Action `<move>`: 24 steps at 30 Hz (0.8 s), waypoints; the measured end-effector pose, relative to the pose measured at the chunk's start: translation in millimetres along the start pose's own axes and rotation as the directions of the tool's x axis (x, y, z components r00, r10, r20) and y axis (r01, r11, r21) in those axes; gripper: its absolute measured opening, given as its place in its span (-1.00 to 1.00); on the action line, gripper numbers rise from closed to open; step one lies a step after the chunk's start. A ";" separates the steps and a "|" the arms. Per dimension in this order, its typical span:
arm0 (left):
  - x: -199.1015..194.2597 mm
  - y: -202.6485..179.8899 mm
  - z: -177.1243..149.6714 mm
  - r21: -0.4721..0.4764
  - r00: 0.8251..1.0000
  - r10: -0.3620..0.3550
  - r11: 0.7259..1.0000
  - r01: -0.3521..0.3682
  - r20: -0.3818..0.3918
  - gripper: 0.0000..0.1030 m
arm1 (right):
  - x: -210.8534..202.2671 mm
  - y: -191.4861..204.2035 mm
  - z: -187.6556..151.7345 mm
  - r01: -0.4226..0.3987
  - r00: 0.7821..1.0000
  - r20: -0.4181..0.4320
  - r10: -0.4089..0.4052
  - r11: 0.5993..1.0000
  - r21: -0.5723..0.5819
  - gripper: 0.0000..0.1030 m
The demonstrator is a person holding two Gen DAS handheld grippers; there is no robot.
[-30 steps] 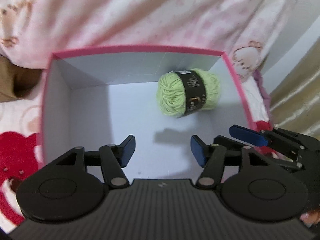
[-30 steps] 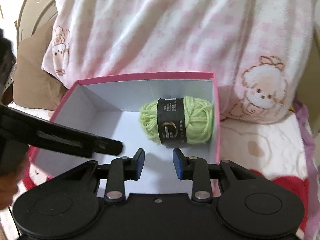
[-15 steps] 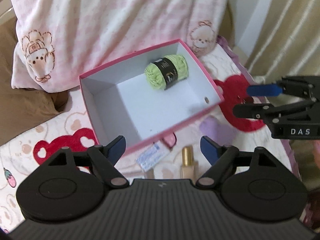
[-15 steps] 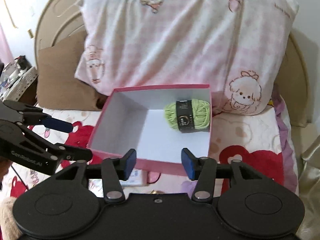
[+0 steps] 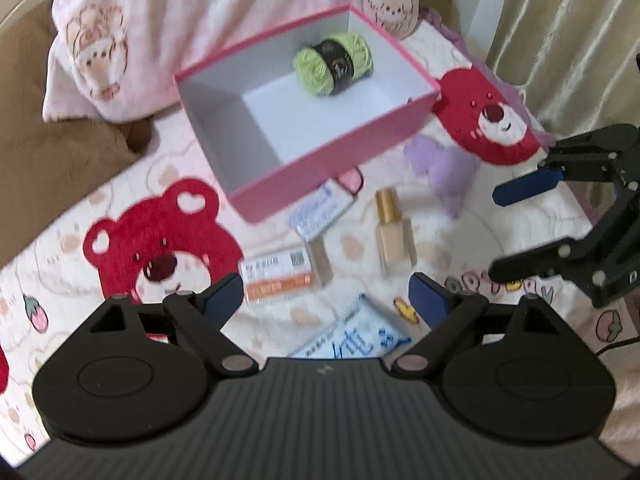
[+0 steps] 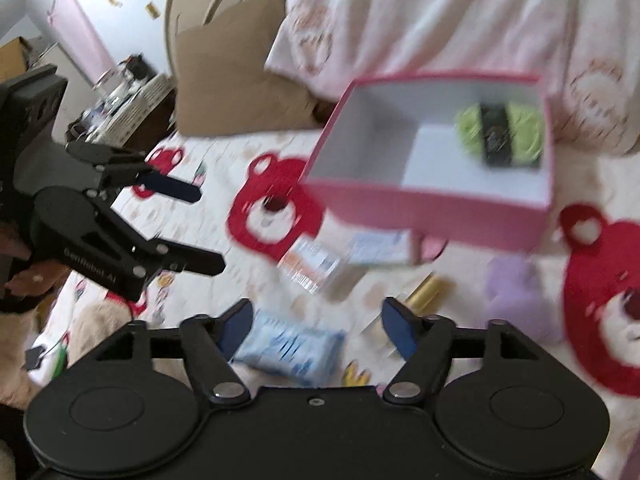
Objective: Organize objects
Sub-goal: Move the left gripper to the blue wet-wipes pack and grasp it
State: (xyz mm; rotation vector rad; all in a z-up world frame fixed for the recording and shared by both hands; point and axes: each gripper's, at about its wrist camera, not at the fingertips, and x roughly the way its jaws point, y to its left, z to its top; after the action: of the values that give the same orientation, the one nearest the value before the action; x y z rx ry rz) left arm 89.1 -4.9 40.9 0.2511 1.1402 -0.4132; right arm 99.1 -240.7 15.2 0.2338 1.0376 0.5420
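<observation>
Progress: one item in. Green yarn ball (image 5: 333, 62) sits in the pink box (image 5: 332, 162), at the far side from both tongs.

Left to pack, on the blanket ahead of the left gripper (image 5: 326, 297): gold-capped bottle (image 5: 394, 236), two small cartons (image 5: 282, 274), purple plush (image 5: 444, 168), blue packet (image 5: 352, 338) just under its fingers.

Left gripper and right gripper (image 6: 316, 322): jaws have just been opening, now spread wide, nothing between them.

Writing: left tong body reads roughly "GenRobot.AI". Carton and yarn labels too blurred to read.
</observation>
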 end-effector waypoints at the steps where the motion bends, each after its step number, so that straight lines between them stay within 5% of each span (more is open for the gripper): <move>1: 1.7 0.7 -5.9 -0.009 1.000 -0.005 1.000 0.005 -0.004 0.79 | 4.4 3.7 -3.7 -0.008 1.000 -0.016 0.008 1.000 -0.002 0.54; 14: 60.6 24.4 -63.7 -0.160 0.988 -0.139 0.979 0.126 -0.071 0.80 | 59.5 7.2 -32.3 -0.068 0.994 -0.082 0.077 0.992 0.103 0.54; 24: 116.6 35.6 -93.2 -0.271 0.985 -0.172 0.950 0.158 -0.030 0.66 | 116.7 -2.3 -57.5 0.035 0.991 -0.133 -0.015 0.988 0.148 0.54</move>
State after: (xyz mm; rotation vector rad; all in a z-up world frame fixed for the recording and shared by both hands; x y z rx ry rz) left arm 69.2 42.1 -103.8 -0.0716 1.2596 -0.3958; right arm 95.9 -184.7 -102.2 0.3214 1.2101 0.4615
